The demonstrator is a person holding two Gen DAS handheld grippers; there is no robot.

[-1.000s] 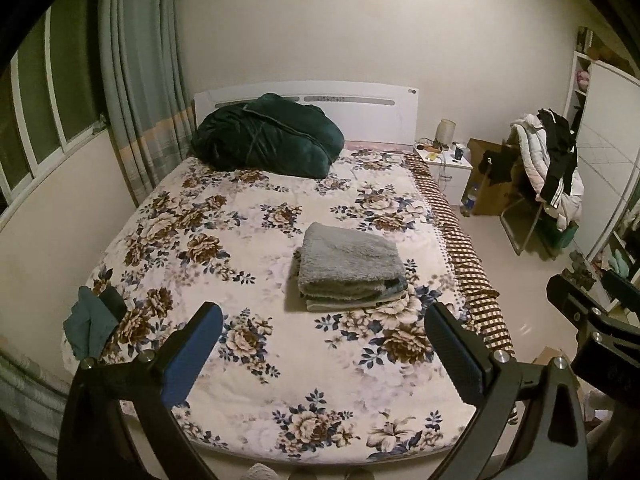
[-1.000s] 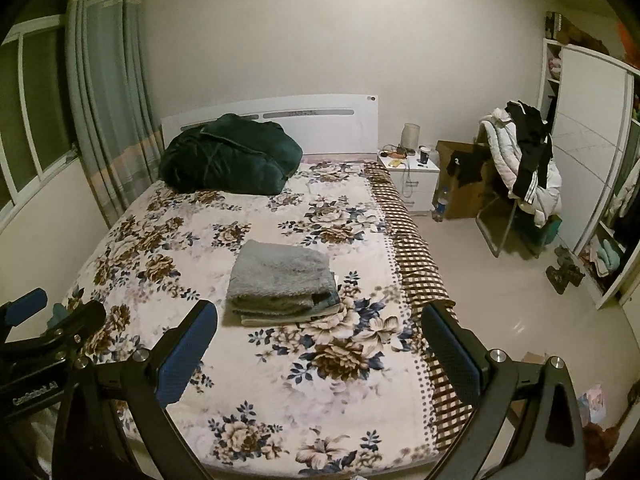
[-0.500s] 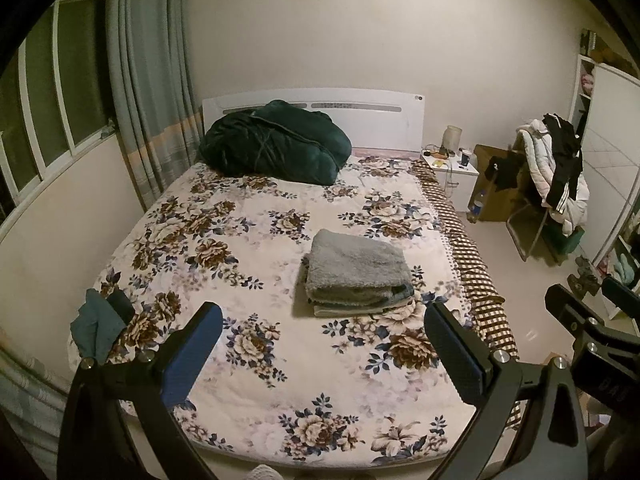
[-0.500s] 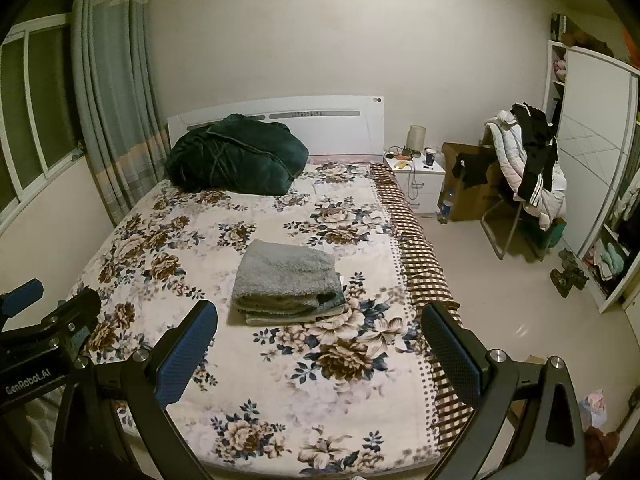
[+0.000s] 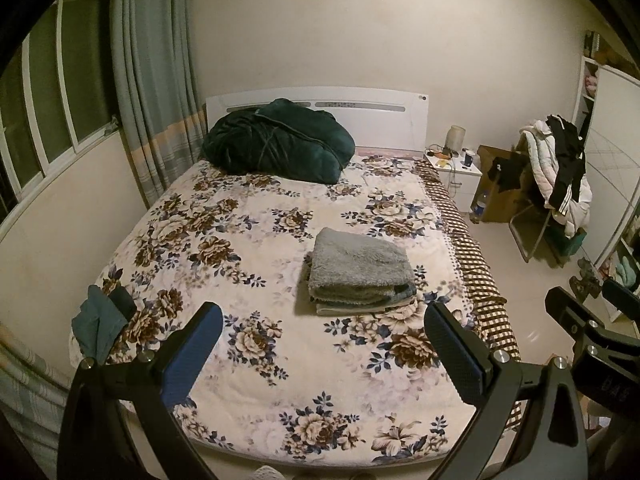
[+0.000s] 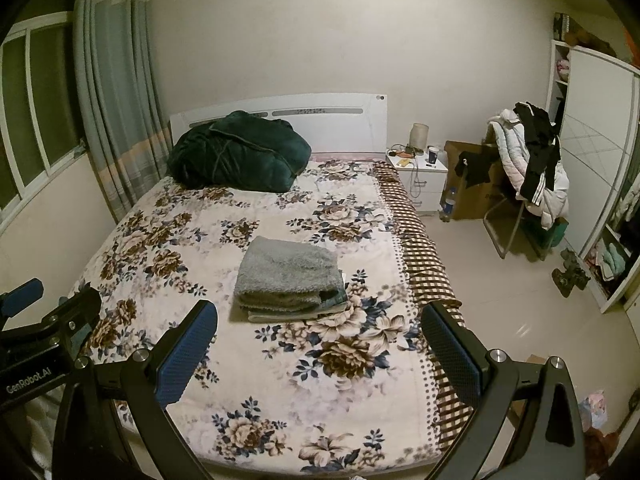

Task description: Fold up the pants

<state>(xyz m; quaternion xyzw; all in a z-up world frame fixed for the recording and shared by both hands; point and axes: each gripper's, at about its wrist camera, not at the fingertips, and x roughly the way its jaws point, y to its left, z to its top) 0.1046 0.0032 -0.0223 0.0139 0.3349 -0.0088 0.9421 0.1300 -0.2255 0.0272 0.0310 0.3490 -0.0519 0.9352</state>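
Note:
The grey fleece pants [image 5: 359, 270] lie folded in a neat stack on the floral bed [image 5: 248, 264], right of its middle; they also show in the right wrist view [image 6: 289, 274]. My left gripper [image 5: 322, 344] is open and empty, held back near the foot of the bed. My right gripper [image 6: 318, 344] is open and empty, beside it to the right. Both are well short of the pants and above the bed's near edge.
A dark green quilt [image 5: 278, 146] lies by the headboard. A small teal cloth [image 5: 98, 326] sits at the bed's near left corner. A nightstand [image 6: 420, 178], a box and a chair piled with clothes [image 6: 528, 168] stand at the right, a wardrobe [image 6: 596, 168] beyond.
Both grippers have drawn back and lifted away from the bed, so more of the bed and room shows. The folded pants have not moved. Both stay open.

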